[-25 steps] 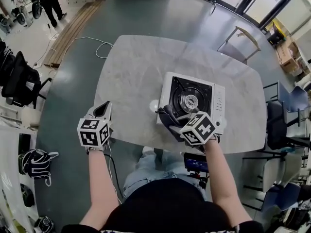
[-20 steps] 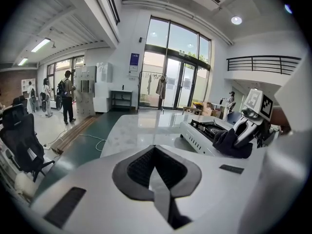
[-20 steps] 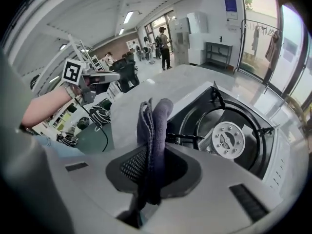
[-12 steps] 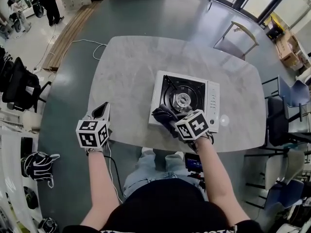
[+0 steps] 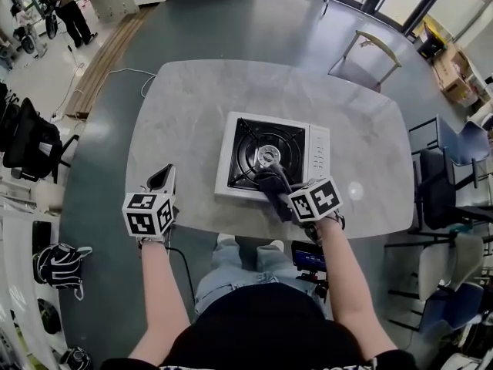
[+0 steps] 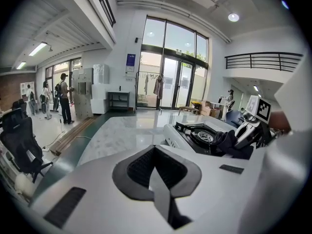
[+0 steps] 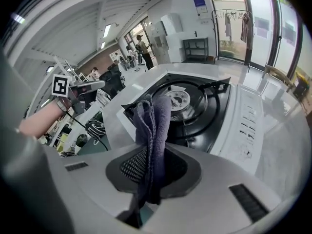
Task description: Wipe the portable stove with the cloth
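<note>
- Right gripper: jaws clamped on a fold of the dark cloth. The cloth lies over the near side of the portable stove, beside the burner grate.
- Left gripper: jaws together and empty, at the near-left edge of the counter, well apart from the stove.
- Snag risk: dragging the cloth across the raised grate prongs may catch it.
- Slide risk: nothing restrains the stove, so sideways wiping force may shift it on the smooth counter.
- Slip risk: only a narrow fold is gripped, so friction may pull it free.
</note>
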`<action>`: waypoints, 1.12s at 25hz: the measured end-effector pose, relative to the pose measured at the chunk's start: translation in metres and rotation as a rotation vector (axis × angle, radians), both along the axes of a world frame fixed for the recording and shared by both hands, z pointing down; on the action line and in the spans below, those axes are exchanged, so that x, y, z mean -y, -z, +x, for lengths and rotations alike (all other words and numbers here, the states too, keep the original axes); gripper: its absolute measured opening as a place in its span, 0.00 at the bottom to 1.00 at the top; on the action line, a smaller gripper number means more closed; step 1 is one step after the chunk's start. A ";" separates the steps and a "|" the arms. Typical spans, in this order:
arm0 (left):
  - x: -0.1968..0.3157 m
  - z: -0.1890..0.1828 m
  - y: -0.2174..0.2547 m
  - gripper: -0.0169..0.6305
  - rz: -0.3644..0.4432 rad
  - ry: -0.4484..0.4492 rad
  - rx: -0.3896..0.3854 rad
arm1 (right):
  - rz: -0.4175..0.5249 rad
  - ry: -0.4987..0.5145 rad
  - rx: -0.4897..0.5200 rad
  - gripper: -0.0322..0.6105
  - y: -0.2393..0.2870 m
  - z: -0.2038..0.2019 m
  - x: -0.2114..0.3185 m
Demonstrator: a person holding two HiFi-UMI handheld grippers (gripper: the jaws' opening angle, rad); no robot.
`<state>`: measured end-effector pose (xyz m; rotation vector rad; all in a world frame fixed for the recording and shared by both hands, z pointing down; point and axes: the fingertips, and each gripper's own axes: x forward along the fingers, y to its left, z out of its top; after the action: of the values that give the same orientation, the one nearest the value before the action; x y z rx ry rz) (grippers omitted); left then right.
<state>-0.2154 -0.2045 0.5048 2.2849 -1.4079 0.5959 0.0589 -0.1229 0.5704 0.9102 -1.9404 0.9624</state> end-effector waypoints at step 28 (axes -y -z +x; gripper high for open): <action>-0.002 0.096 0.021 0.04 0.030 -0.168 0.058 | -0.009 -0.194 -0.170 0.16 0.003 0.161 -0.045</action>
<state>-0.1195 -0.2023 0.4842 2.4446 -1.2662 0.7012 0.2203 -0.0778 0.5675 1.1537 -1.7278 0.9692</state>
